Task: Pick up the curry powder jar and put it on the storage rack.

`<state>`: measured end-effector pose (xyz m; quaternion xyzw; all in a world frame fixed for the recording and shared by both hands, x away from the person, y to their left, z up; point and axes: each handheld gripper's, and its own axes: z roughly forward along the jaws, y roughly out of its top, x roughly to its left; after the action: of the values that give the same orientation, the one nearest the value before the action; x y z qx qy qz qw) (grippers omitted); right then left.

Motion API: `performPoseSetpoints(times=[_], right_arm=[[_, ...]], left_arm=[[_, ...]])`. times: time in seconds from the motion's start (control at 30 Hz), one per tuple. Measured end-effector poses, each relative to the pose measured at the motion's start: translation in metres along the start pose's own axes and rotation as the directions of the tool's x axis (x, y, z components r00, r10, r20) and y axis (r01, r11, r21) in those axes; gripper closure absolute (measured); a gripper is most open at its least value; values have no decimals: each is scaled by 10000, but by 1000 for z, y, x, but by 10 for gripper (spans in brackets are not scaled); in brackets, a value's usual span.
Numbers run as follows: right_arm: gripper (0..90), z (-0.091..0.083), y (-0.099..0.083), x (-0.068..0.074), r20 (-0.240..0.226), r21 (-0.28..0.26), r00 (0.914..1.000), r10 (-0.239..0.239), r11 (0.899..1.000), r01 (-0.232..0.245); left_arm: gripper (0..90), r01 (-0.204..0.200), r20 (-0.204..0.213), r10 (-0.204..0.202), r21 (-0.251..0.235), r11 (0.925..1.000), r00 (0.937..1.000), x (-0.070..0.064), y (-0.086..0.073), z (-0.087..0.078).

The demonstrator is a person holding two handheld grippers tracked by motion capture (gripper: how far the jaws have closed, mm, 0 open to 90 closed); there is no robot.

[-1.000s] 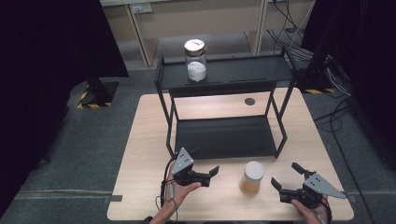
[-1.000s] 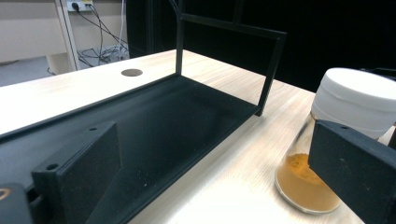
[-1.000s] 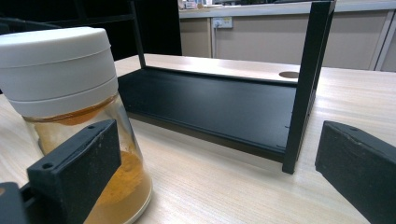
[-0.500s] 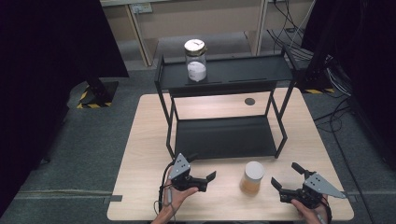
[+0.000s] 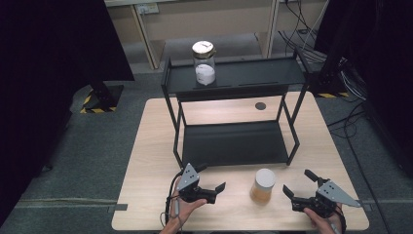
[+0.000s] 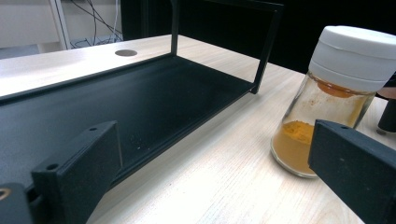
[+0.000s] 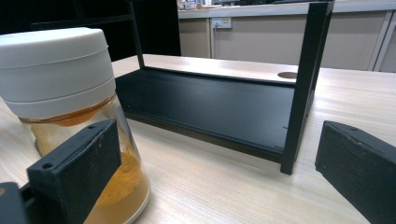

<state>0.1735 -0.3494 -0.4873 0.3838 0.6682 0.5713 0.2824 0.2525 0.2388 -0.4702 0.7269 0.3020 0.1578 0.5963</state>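
A glass jar with a white lid and orange powder stands on the wooden table, in front of the black two-level rack. My left gripper is open to the jar's left, with a gap of bare table between them. In the left gripper view the jar sits at the right, partly behind the right jaw of this gripper. My right gripper is open just right of the jar. In the right gripper view the jar stands close behind the left jaw of that gripper, not between the jaws.
A second glass jar with a gold lid and white contents stands on the rack's top shelf. The lower shelf is bare. A round hole lies in the table behind the rack. Cables and dark curtains surround the table.
My left gripper has drifted slightly toward the near edge and turned a little. The right gripper and both jars have stayed put.
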Motion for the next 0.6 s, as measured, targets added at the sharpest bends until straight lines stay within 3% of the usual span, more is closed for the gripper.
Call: performPoseSetpoints(times=[0.6], right_arm=[[5, 0, 1, -1, -109, 12, 9999, -36, 10000, 36]], left_arm=[[21, 42, -151, -44, -83, 10000, 9999, 0, -2, -3]])
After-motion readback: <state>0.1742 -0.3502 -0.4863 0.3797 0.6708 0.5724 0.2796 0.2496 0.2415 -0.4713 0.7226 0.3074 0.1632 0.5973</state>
